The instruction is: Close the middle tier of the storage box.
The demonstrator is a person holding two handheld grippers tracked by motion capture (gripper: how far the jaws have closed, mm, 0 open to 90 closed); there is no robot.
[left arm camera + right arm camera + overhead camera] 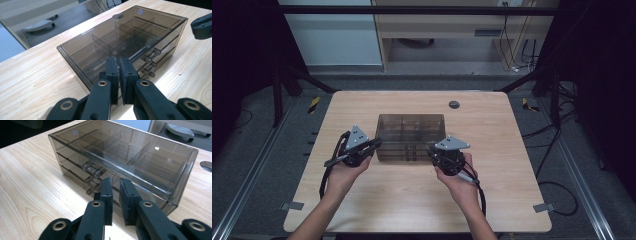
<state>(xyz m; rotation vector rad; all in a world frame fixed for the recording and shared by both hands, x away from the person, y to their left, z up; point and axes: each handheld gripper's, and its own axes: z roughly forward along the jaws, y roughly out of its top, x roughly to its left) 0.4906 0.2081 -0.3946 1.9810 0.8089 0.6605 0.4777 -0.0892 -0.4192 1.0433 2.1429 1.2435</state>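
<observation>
From the high view, a smoky transparent drawer box (411, 136) sits near the middle of the light wooden surface (492, 125), its drawer fronts turned toward the person. The left hand-held gripper (373, 145) is held at the box's front left corner, its tips right against or just beside the box edge, and the right hand-held gripper (431, 150) is held at the front right corner (each carries a grey three-cornered plate on top). Both forearms come in from the bottom edge. A small dark round grommet (454, 104) is set in the surface beyond the box, toward the far right.

In the left gripper view, the left hand-held gripper (118, 72) has its jaws pressed nearly together, a thin slit between the pads and nothing caught in it. The drawer box (105, 42) lies just past the tips, its near corner right under them; dividers show through the clear top, and small round drawer knobs (150, 60) line the front. A piece of the other gripper shows at the upper right.

In the right gripper view, the right hand-held gripper (115, 195) has its jaws a little apart, a narrow empty gap between the pads. The drawer box (150, 157) lies just beyond, with the knobs (93, 171) stacked at the middle of its front.
</observation>
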